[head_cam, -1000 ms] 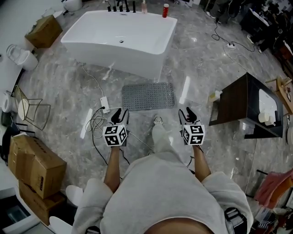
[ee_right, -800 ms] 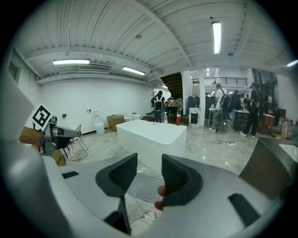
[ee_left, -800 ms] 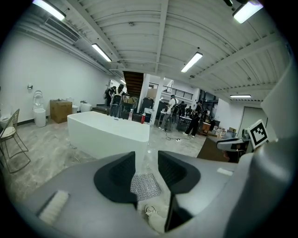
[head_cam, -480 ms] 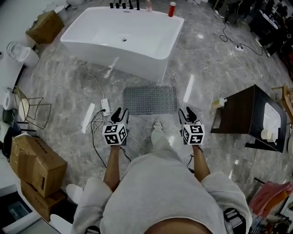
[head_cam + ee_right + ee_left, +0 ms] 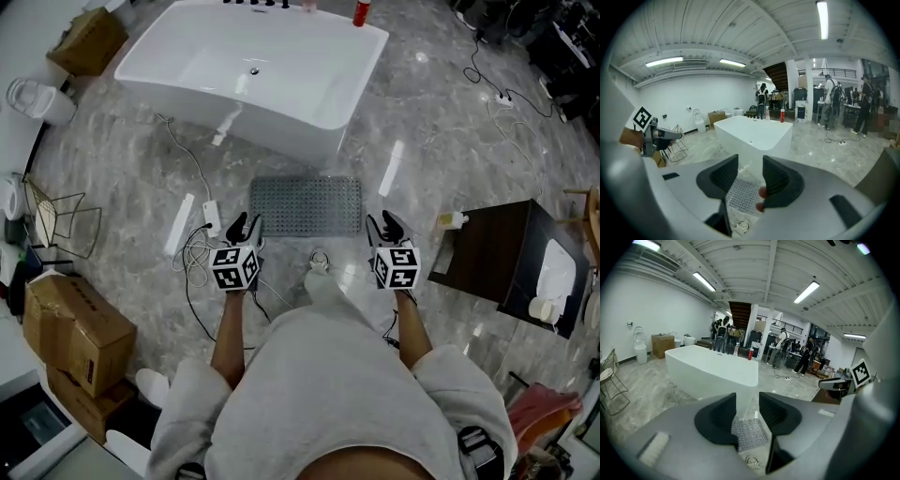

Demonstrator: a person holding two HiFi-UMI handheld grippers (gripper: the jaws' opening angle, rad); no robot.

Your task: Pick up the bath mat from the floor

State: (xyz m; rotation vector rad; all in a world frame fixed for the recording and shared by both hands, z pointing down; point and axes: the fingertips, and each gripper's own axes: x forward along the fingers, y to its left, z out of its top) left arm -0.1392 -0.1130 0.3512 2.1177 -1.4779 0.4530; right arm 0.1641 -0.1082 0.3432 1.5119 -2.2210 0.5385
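The bath mat lies flat on the marble floor, just in front of the white bathtub and not yet touched. The left claw and the right claw hang above the mat's near corners, each with its jaws apart and nothing between them; each gripper view shows the mat only through the gap, down on the floor. The main risk, as I judge it, is the edge. The mat is thin and sits flush on a smooth, glossy surface, so a jaw may skate over the top or scrape the stone instead of getting under. If the underside clings to the floor, a pull at one corner may peel loose from the grip. The person's shoe stands just beside the near edge, and a step forward could pin the mat. A power strip and its loose cable lie near the left side, so a low reach there could snag them. Lifted unevenly, the limp mat would probably fold and slip out.
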